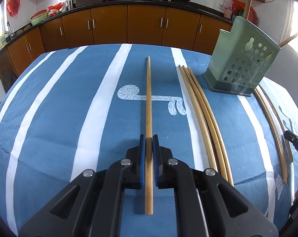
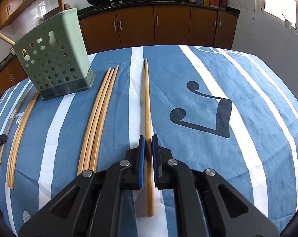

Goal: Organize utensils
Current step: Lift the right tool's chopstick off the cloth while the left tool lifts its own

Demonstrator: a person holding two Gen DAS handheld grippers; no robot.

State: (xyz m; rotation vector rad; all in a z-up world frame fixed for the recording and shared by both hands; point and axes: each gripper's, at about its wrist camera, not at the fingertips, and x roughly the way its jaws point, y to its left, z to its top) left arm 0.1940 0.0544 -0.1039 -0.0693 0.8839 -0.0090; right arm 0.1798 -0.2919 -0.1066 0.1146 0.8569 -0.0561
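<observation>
In the left wrist view my left gripper (image 1: 149, 139) is shut on a single wooden chopstick (image 1: 148, 98) that points away over the blue striped cloth. Three more chopsticks (image 1: 204, 114) lie to its right, in front of a green perforated holder (image 1: 241, 63) that has utensil handles sticking up out of it. In the right wrist view my right gripper (image 2: 148, 140) is shut on a pair of chopsticks (image 2: 147, 98) held together. Three chopsticks (image 2: 98, 118) lie to its left, and the holder (image 2: 54, 59) stands at the far left.
More chopsticks lie on the cloth beyond the holder (image 2: 20, 130), also seen at the right in the left wrist view (image 1: 275, 128). The blue and white striped cloth (image 1: 70, 108) covers the table. Brown kitchen cabinets (image 1: 145, 23) and woks stand behind.
</observation>
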